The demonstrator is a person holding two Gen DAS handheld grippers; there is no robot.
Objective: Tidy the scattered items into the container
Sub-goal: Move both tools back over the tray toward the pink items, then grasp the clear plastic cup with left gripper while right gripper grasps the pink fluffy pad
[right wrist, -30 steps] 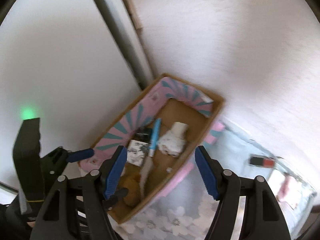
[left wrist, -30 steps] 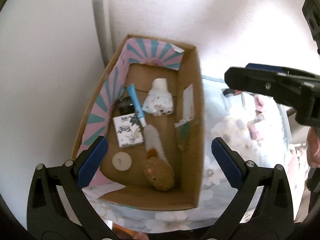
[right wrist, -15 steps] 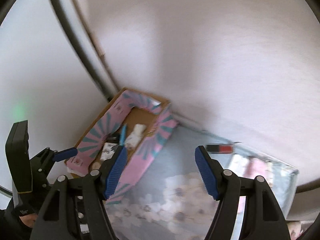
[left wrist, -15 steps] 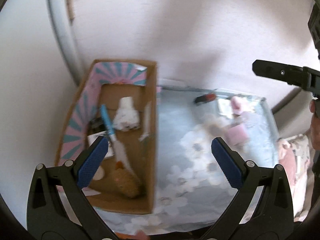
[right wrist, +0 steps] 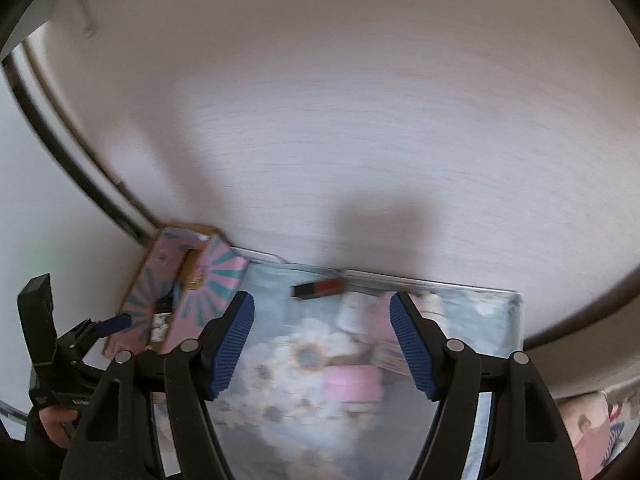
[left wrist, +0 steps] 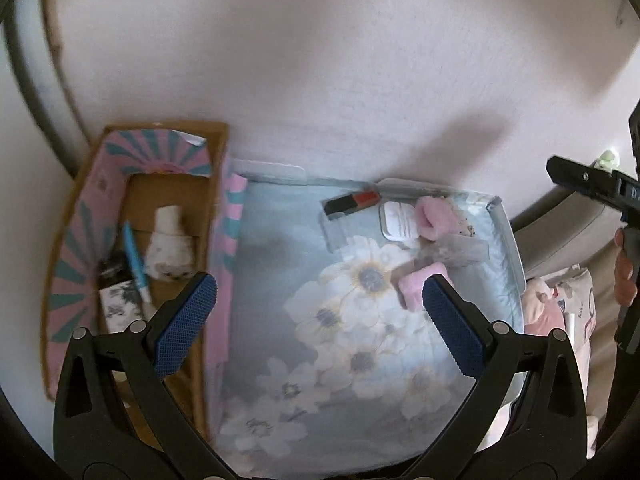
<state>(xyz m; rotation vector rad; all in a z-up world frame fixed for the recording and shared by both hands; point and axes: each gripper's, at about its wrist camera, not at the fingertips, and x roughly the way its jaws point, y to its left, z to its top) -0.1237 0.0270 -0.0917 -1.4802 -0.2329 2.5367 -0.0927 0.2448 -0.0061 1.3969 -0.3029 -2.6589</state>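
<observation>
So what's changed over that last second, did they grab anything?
No. Both views swung from the cardboard box toward the scattered items on the floral cloth. The left gripper and right gripper are as open and empty as before. The box contents look unmoved.

Black left gripper (left wrist: 316,320), blue textured pads (left wrist: 185,322), silver screws (left wrist: 138,326)

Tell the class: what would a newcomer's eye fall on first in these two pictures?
Probably the pale blue cloth printed with big white flowers, spread in the middle. Left of it stands the open cardboard box with pink-and-teal striped flaps, already holding items. At the cloth's far edge lies a black-and-red rectangular stick.
</observation>
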